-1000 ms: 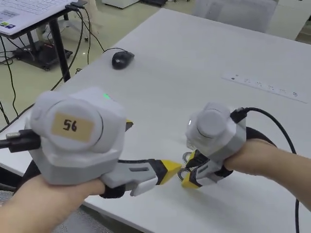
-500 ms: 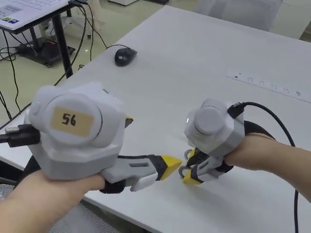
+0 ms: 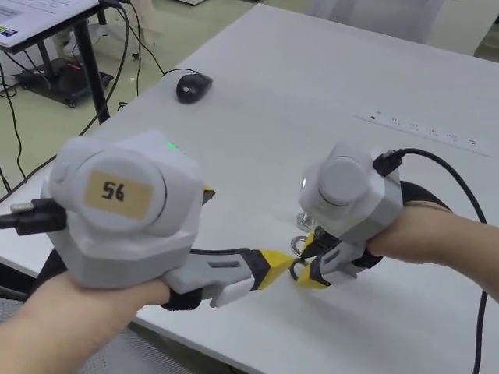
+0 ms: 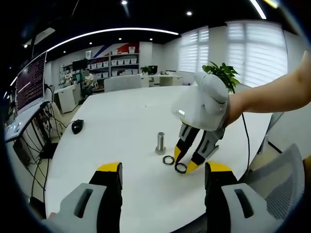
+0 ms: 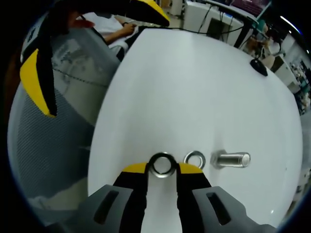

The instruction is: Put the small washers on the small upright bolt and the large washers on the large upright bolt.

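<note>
An upright steel bolt [image 4: 160, 143] stands on the white table [image 3: 312, 93]; in the right gripper view the bolt [image 5: 232, 159] is to the right. Two metal washers lie beside it. One washer [image 5: 162, 154] sits between the yellow tips of my right gripper [image 5: 163, 168], which is shut on it at table level. The other washer [image 5: 195, 151] lies loose between that one and the bolt. My left gripper [image 4: 164, 170] is open, just short of the right gripper [image 4: 181, 166] and the held washer [image 4: 180, 171]. In the head view the left gripper [image 3: 265, 273] points at the right gripper [image 3: 306, 273].
A black mouse [image 3: 193, 86] lies far left on the table, a white power strip [image 3: 425, 132] far right. A black cable [image 3: 452, 187] trails from the right gripper. The table's near edge runs just below the grippers, with a grey mesh chair [image 5: 63, 97] beyond it.
The right gripper has shifted slightly away from me with the washer between its tips. The left gripper has stayed where it was.
</note>
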Available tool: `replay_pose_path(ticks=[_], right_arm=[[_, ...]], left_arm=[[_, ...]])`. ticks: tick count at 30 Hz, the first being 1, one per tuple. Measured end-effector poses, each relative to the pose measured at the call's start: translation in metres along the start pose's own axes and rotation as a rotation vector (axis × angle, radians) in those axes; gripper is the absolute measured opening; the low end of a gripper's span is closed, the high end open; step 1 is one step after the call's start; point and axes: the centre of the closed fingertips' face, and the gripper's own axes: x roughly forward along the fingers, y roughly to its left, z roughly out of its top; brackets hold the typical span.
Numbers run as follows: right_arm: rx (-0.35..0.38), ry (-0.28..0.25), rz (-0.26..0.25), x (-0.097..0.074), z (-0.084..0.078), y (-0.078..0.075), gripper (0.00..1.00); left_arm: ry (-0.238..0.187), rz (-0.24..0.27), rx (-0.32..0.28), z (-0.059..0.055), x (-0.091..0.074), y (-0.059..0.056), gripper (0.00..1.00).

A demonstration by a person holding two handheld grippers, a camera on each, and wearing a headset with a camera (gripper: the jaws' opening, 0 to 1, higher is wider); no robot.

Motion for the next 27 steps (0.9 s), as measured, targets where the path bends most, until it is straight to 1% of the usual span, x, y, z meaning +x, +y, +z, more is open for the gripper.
replay_pose_path(ticks=[3, 6, 9, 12, 16, 18, 20, 22, 27], right_arm=[[-0.007, -0.003, -0.025, -0.013, 0.000, -0.007, 0.22], [-0.005, -0.010, -0.038, -0.024, 0.001, -0.014, 0.22], [-0.005, -0.007, -0.066, -0.035, 0.002, -0.027, 0.22], [0.002, -0.013, -0.088, -0.045, 0.003, -0.039, 0.22], [-0.003, -0.004, -0.116, -0.055, 0.006, -0.060, 0.22], [-0.013, 0.009, -0.128, -0.056, 0.005, -0.072, 0.22], [-0.019, 0.018, -0.130, -0.057, 0.007, -0.079, 0.22], [-0.026, 0.027, -0.131, -0.058, 0.008, -0.078, 0.22], [-0.033, 0.035, -0.122, -0.054, 0.011, -0.083, 0.22]], left_arm=[[-0.003, -0.005, 0.002, 0.001, 0.001, -0.001, 0.68], [-0.002, -0.004, 0.004, 0.001, 0.002, 0.000, 0.68], [0.007, -0.015, 0.004, -0.001, 0.006, -0.004, 0.68], [0.002, -0.025, 0.004, 0.000, 0.008, -0.007, 0.68], [0.005, -0.031, 0.007, 0.001, 0.010, -0.007, 0.68], [0.005, -0.030, 0.006, 0.001, 0.010, -0.005, 0.68], [0.003, -0.027, 0.006, 0.002, 0.010, -0.004, 0.68], [0.002, -0.024, 0.004, 0.002, 0.010, -0.002, 0.68], [0.010, -0.022, -0.002, 0.000, 0.010, 0.002, 0.68]])
